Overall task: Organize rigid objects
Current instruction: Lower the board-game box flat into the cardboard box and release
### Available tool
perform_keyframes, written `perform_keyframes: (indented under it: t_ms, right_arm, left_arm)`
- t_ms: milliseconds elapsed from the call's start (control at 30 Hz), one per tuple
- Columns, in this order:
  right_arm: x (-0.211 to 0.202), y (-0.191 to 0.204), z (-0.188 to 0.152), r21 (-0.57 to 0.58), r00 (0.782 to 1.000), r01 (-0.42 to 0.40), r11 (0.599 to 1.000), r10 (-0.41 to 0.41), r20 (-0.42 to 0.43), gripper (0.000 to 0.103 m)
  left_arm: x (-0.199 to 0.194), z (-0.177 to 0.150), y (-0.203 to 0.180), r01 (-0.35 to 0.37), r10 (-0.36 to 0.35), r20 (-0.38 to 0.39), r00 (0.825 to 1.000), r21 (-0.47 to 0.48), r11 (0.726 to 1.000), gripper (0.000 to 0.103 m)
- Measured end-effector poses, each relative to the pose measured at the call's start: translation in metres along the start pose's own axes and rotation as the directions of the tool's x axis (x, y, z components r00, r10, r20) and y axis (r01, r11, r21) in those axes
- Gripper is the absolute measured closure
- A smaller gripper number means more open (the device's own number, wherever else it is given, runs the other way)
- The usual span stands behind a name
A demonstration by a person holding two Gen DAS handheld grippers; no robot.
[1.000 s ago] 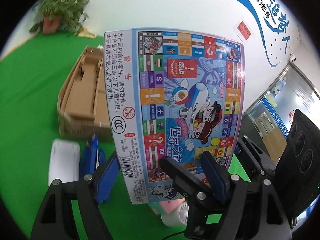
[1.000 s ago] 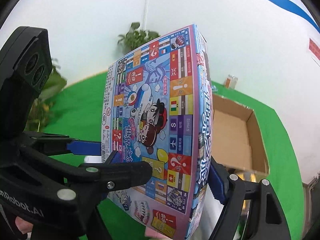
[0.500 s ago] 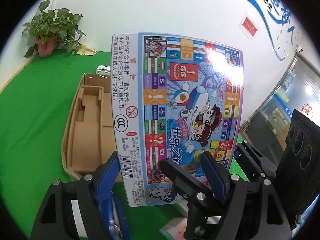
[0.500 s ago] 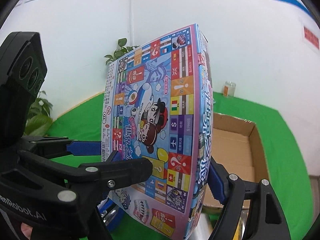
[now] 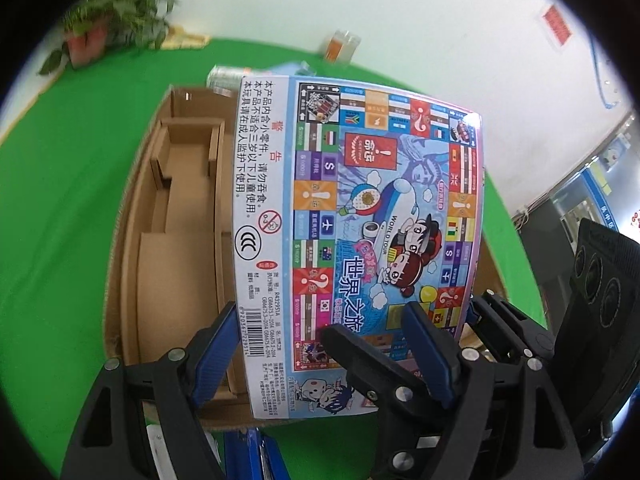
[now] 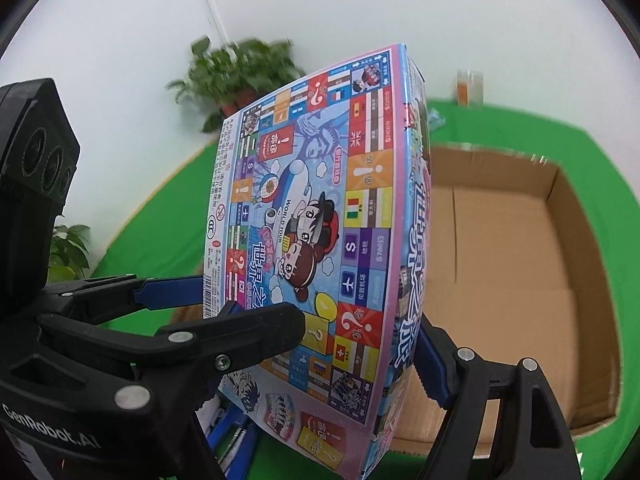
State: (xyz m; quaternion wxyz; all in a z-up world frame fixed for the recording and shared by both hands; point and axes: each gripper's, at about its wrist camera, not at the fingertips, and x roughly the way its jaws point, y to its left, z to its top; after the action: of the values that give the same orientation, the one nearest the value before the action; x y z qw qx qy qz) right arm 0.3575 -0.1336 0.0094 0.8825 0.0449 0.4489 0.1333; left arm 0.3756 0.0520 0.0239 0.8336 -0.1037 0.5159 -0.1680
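A colourful board-game box [image 5: 360, 240] with cartoon children and Chinese text is held upright in the air over an open cardboard box [image 5: 176, 240]. My left gripper [image 5: 320, 344] is shut on the game box at its lower edge. My right gripper [image 6: 344, 336] is shut on the same game box [image 6: 312, 240], clamping its thin side. The cardboard box [image 6: 500, 280] lies on the green table right behind and below the game box; its inside shows bare cardboard with a folded insert.
The green table [image 5: 60, 200] carries a potted plant [image 5: 116, 20] at the back left and a small glass jar [image 5: 340, 46] by the white wall. A silvery packet [image 5: 224, 76] lies behind the cardboard box. Blue and white items [image 5: 248, 456] lie under the grippers.
Both grippers carried the game box forward and down over the cardboard box, which now fills the space below it. The grip on the game box is unchanged.
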Motion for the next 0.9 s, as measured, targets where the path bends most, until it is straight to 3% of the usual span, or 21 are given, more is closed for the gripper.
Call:
perform_keyframes:
  t_ms: [267, 467, 567, 600, 633, 700, 900]
  right_arm:
    - [0.060, -0.030, 0.008, 0.088, 0.982, -0.032, 0.996, 0.048, -0.181, 0.026]
    - [0.094, -0.034, 0.034, 0.083, 0.969, -0.043, 0.996, 0.062, -0.240, 0.025]
    - [0.097, -0.037, 0.024, 0.084, 0.958, -0.047, 0.995, 0.069, -0.278, 0.020]
    - [0.100, -0.039, 0.022, 0.084, 0.952, -0.052, 0.995, 0.075, -0.297, 0.019]
    - [0.104, -0.039, 0.023, 0.085, 0.945, -0.054, 0.995, 0.079, -0.317, 0.018]
    - [0.107, -0.038, 0.027, 0.079, 0.936, -0.066, 0.995, 0.090, -0.342, 0.017]
    - [0.076, -0.063, 0.044, -0.021, 0.940, -0.080, 0.997, 0.068, -0.333, 0.022]
  left_arm:
    - [0.035, -0.003, 0.005, -0.045, 0.043, -0.092, 0.995, -0.026, 0.999, 0.022]
    - [0.040, -0.007, 0.012, -0.050, 0.044, -0.099, 0.994, -0.061, 0.997, 0.024]
    - [0.041, -0.007, 0.012, -0.053, 0.047, -0.108, 0.993, -0.051, 0.997, 0.029]
    - [0.038, -0.010, 0.010, -0.057, 0.051, -0.107, 0.993, -0.049, 0.997, 0.035]
    - [0.035, -0.011, 0.012, -0.059, 0.053, -0.104, 0.993, -0.055, 0.997, 0.040]
    - [0.022, -0.015, 0.015, -0.036, 0.031, -0.068, 0.997, -0.071, 0.997, 0.040]
    - [-0.020, -0.047, 0.014, -0.042, 0.043, 0.070, 0.997, -0.013, 0.999, 0.040]
